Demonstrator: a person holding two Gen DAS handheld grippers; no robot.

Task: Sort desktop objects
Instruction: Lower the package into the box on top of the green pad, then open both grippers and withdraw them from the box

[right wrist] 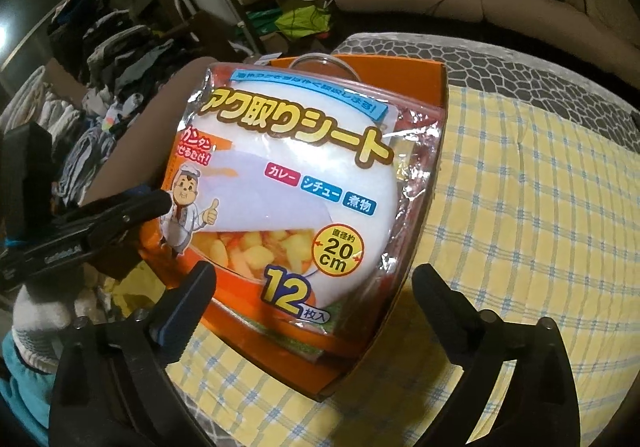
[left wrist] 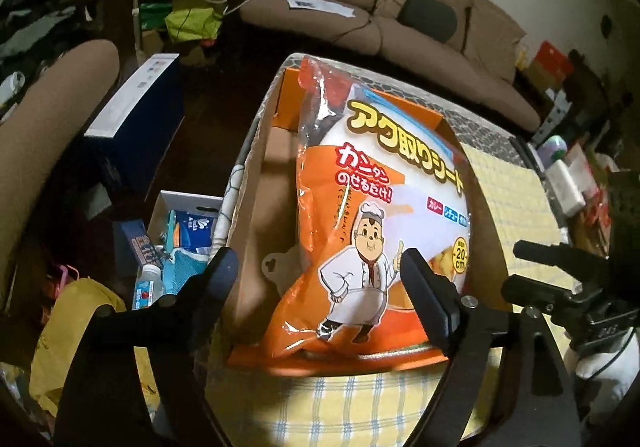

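An orange packet of cooking sheets (left wrist: 380, 175) with a cartoon chef lies tilted in an open orange cardboard box (left wrist: 288, 99) on the yellow checked cloth (left wrist: 508, 187). My left gripper (left wrist: 320, 267) is open; its fingers stand wide on either side of the packet's lower left part, one over the box's left wall, and do not press on it. The right wrist view shows the same packet (right wrist: 304, 151) and box (right wrist: 436, 75). My right gripper (right wrist: 316, 279) is open just in front of the packet's near edge. A left gripper finger (right wrist: 120, 215) reaches in at the packet's left side.
A brown sofa (left wrist: 360, 19) stands behind the table. On the floor to the left are a dark blue box (left wrist: 132, 115), an open carton with a bottle (left wrist: 176, 239) and a yellow bag (left wrist: 76, 327). Small containers (left wrist: 564, 183) crowd the table's right edge. A gloved hand (right wrist: 40, 311) shows at lower left.
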